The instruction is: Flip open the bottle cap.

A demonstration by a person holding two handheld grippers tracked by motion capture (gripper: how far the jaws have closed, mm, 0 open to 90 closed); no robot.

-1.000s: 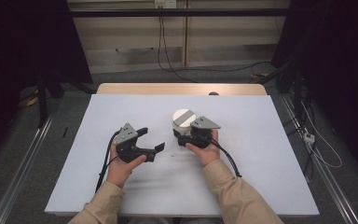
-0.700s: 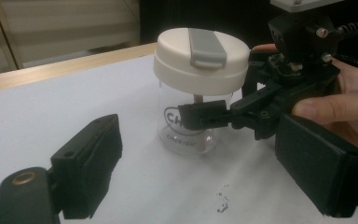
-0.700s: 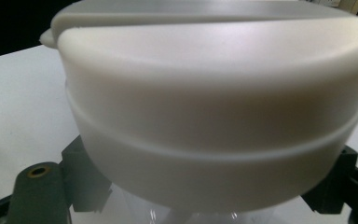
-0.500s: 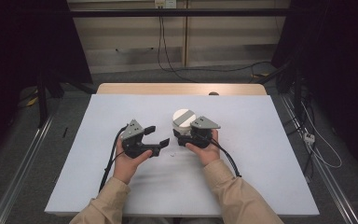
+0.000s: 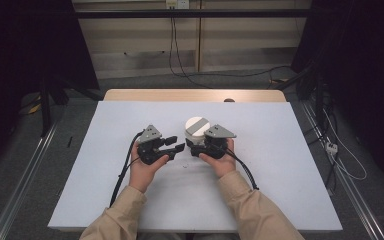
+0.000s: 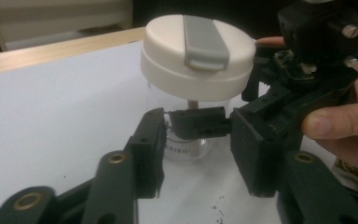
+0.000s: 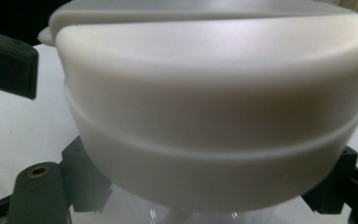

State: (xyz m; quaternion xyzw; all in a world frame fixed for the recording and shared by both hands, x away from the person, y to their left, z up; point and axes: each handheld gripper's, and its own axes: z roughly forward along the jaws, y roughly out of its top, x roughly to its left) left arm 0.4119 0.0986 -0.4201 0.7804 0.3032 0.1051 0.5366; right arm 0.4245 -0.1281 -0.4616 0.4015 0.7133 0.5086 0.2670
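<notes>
The jar, clear-walled with a broad cream lid and a grey flip tab across its top, stands upright on the white table, a little beyond the middle of it. The right gripper holds it: its jaws sit narrow on the clear body just under the lid, one to each side, as the right gripper view shows from close up. The left gripper is just beside it, pointing at the jar from the person's left; its jaws have just been closing and now stand at a middling gap. In the left gripper view the jar's lower part and a black finger of the right gripper show between those jaws, but the pads do not press the glass. Both hands rest low on the table, tan sleeves behind them. Small dark specks lie on the tabletop near the jar.
</notes>
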